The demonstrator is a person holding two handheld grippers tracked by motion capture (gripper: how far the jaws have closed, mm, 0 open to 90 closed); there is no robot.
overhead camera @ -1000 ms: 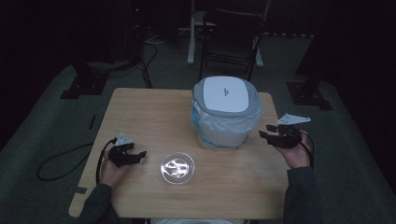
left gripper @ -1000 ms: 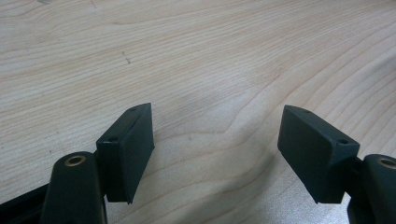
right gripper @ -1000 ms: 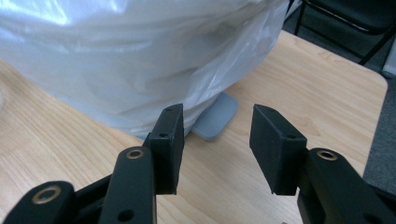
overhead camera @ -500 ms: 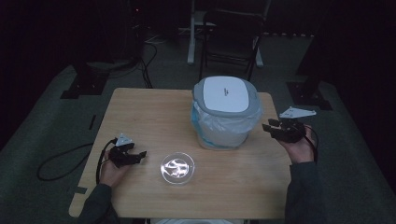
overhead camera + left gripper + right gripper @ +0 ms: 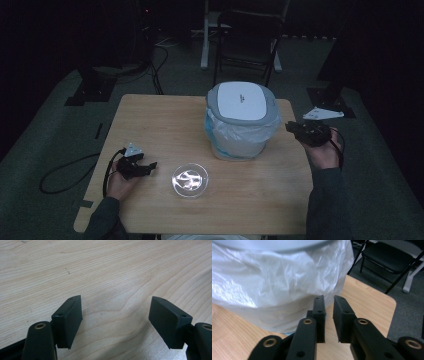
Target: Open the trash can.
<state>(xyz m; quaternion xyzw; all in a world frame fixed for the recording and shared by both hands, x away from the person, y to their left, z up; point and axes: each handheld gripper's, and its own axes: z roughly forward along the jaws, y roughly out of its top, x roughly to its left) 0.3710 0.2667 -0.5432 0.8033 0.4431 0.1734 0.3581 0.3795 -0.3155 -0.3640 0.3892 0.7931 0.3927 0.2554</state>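
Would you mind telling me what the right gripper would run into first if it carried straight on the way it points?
Most likely the plastic liner on the lidded bin, which the right gripper faces closely.

Both forearms wear dark, greyish long sleeves (image 5: 325, 200); the left gripper (image 5: 150, 166) is matt black, topped by a pale grey three-cornered plate (image 5: 133, 149), with a black cable (image 5: 106, 175) looping from it; its blocky rectangular pads (image 5: 70, 320) carry small screw holes; the black right gripper (image 5: 329, 317) shows brass-ringed pivot holes (image 5: 307, 321) on its arms.
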